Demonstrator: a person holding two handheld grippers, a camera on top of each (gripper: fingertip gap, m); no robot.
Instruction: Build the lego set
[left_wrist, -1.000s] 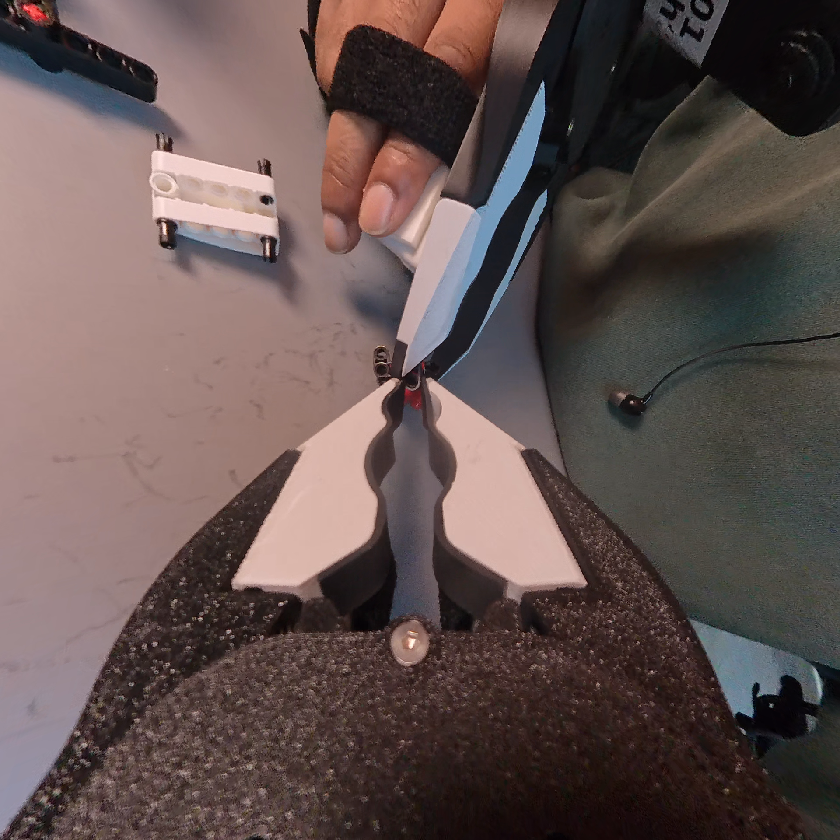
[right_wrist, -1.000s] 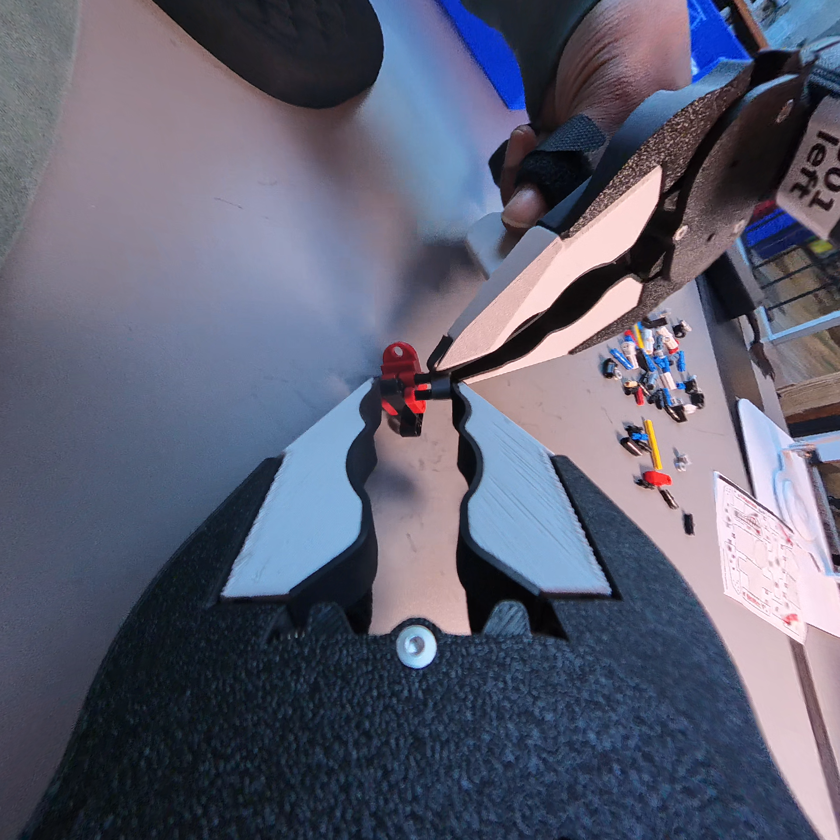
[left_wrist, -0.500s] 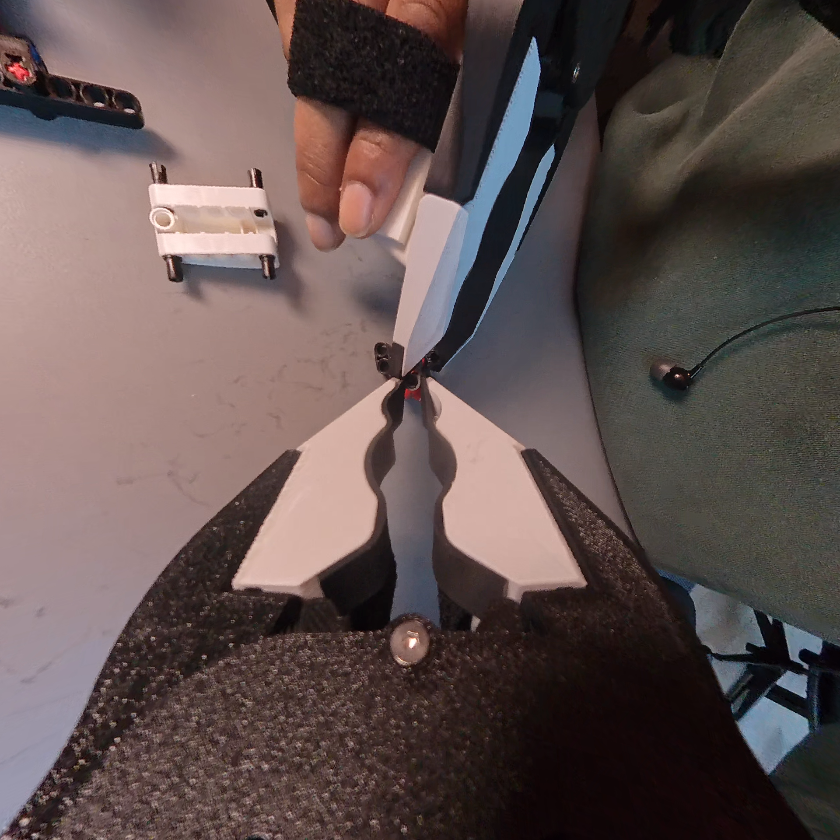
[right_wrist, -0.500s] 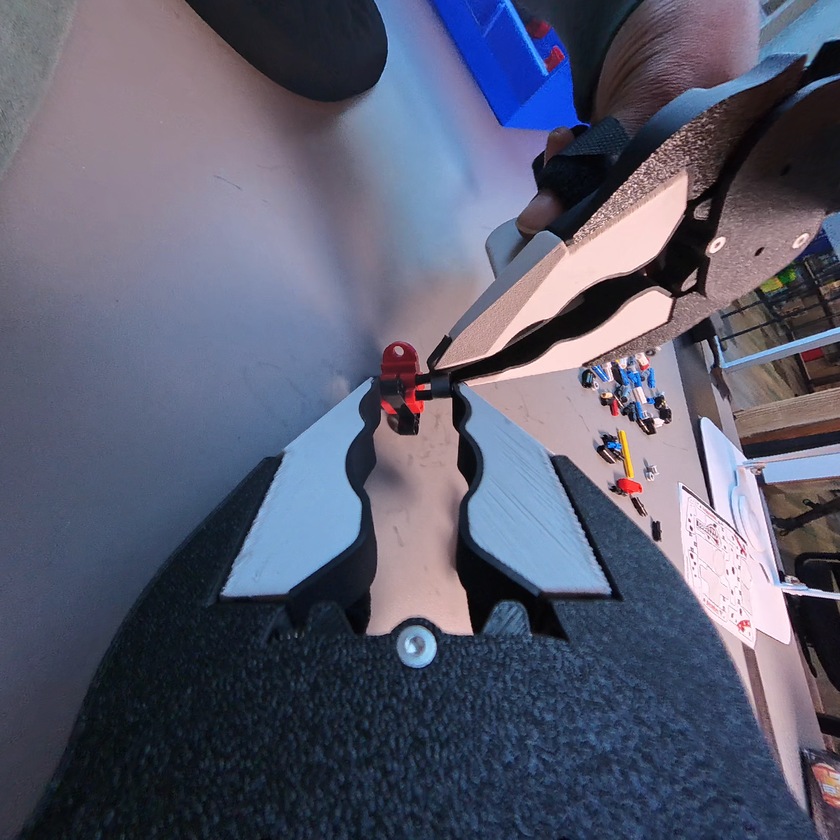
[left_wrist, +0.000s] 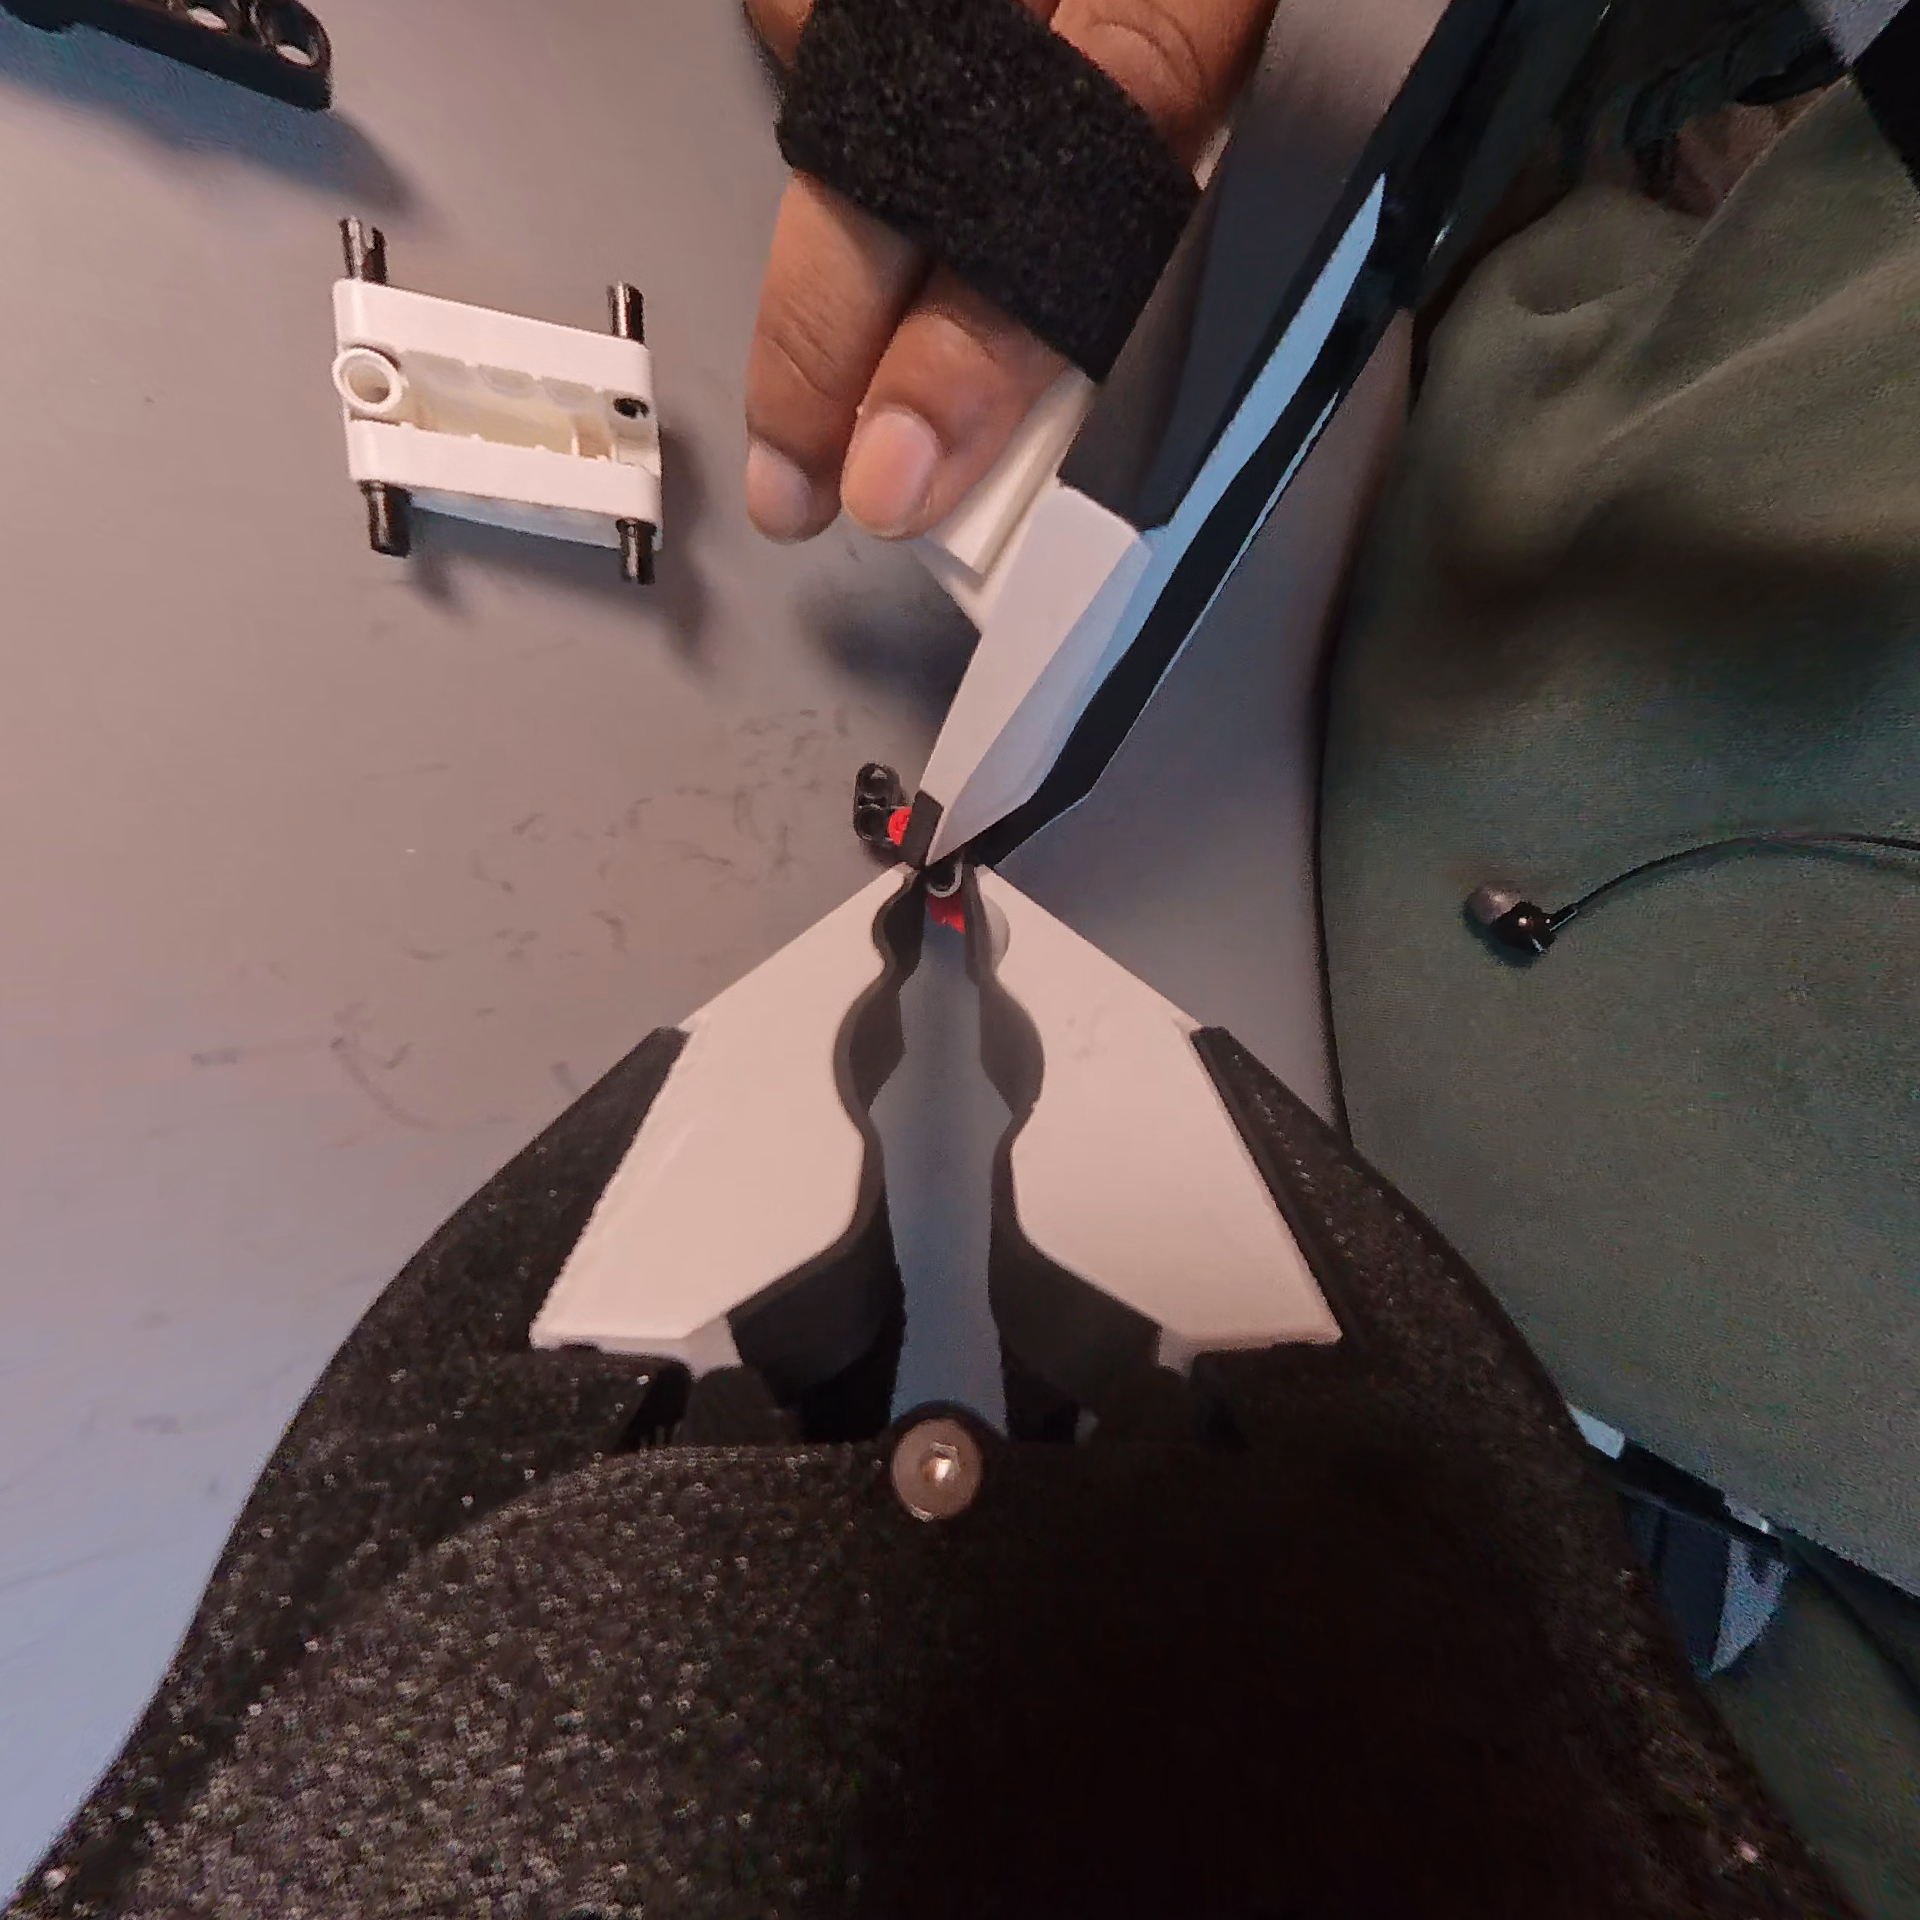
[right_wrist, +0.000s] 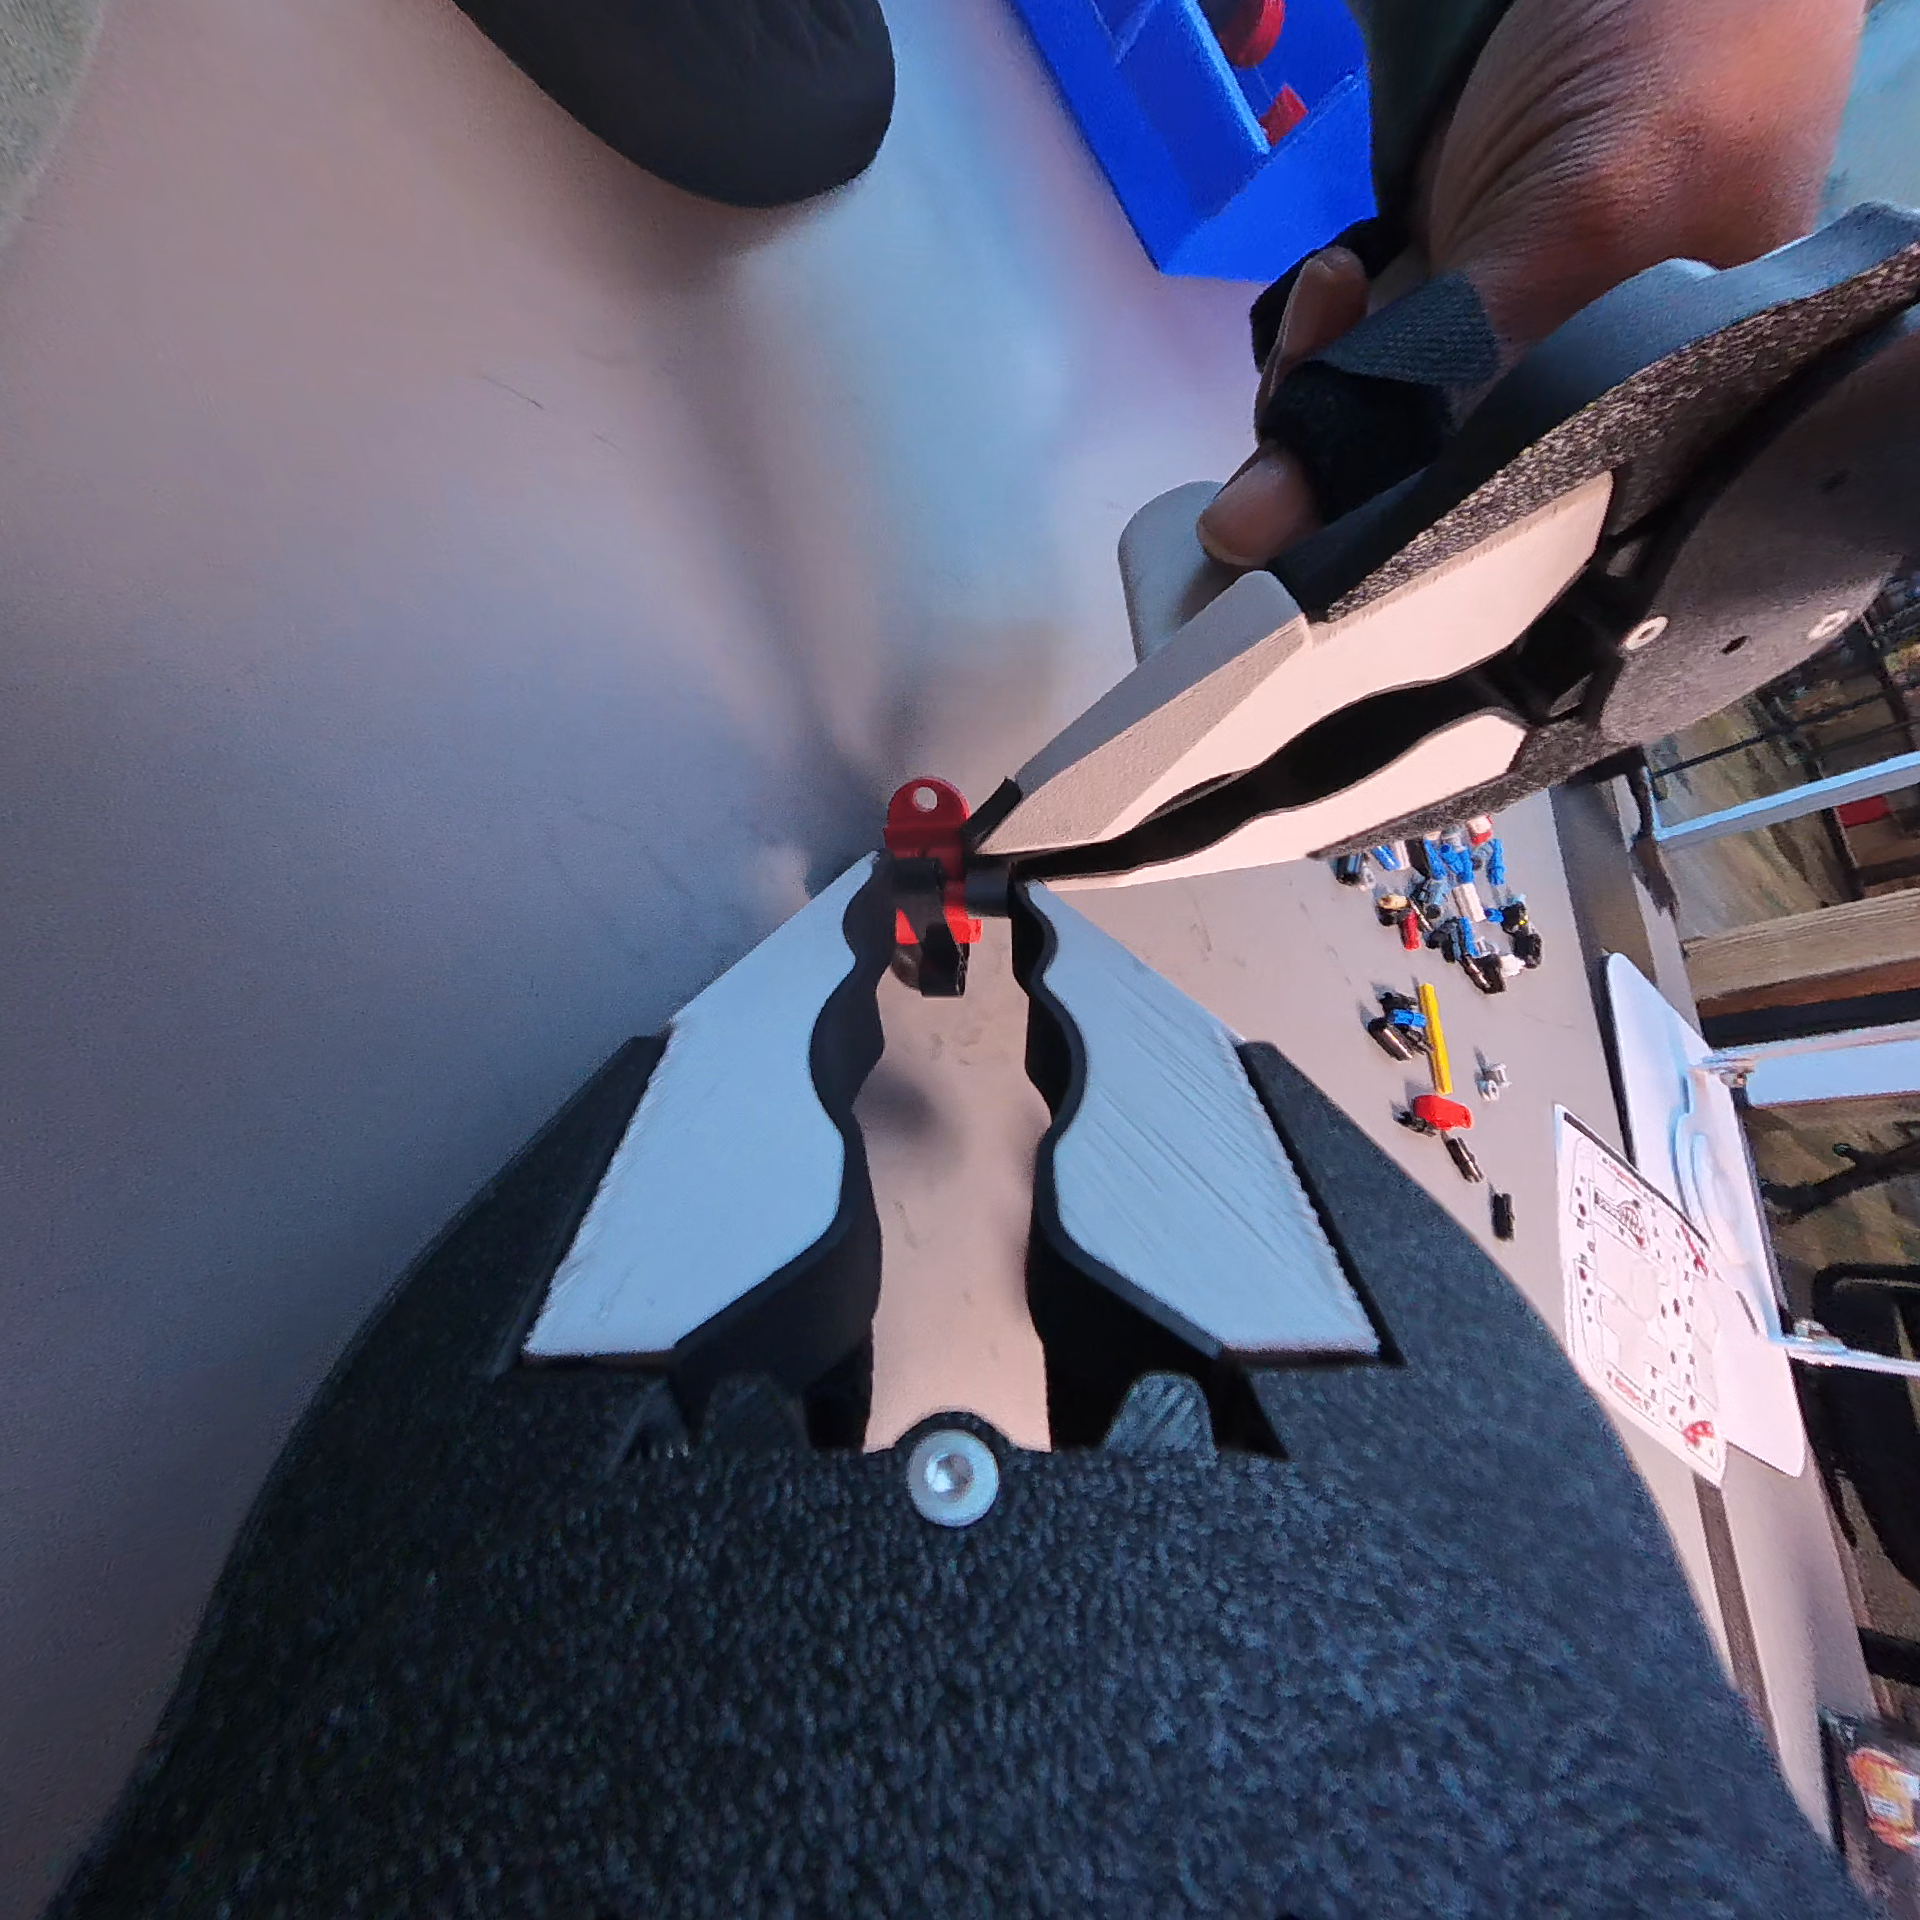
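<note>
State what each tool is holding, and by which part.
Right tool pinches the small red-and-black lego connector assembly across its middle. Left tool grips the short black pin protruding from its side.

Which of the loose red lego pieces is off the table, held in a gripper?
The small red-and-black lego assembly, pinched between the right gripper. The other loose red lego piece lies on the grey table beside the yellow axle.

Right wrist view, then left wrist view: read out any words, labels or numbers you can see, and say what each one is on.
Sheet, right wrist view: printed drawings and marks, too small to read.
Packet, bottom right corner, right wrist view: coloured print, blurred and cut off, unreadable.
Left wrist view: no writing shows.
</note>
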